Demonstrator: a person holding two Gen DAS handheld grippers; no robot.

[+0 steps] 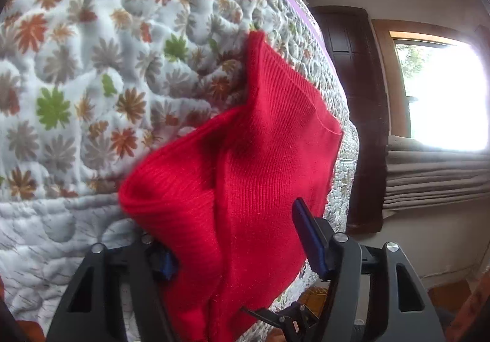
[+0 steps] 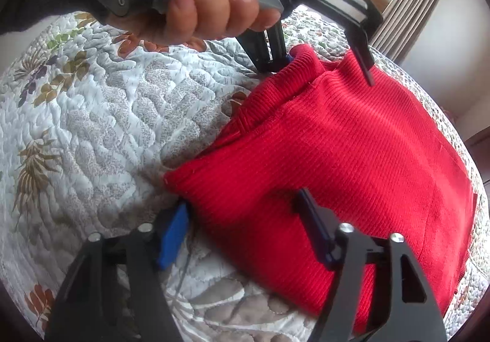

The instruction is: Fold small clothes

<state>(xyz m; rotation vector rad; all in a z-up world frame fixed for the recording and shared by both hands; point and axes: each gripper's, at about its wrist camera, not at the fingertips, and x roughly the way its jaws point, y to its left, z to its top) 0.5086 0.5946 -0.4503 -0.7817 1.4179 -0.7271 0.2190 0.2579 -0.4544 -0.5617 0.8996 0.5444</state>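
Right wrist view shows the red knit garment (image 2: pixel 352 158) lying on the floral quilt (image 2: pixel 92 127), its near edge between the wide-apart fingers of the right gripper (image 2: pixel 242 228) — nothing is pinched yet. The left gripper (image 1: pixel 235 247) also stands wide, cloth bunched between its fingers. Better to pinch both corners firmly before lifting. Only this view shows the hand (image 2: pixel 211 8) on the other gripper's handle

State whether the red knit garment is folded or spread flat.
Folded: the red knit garment lies doubled, layered edges showing, on the quilt.
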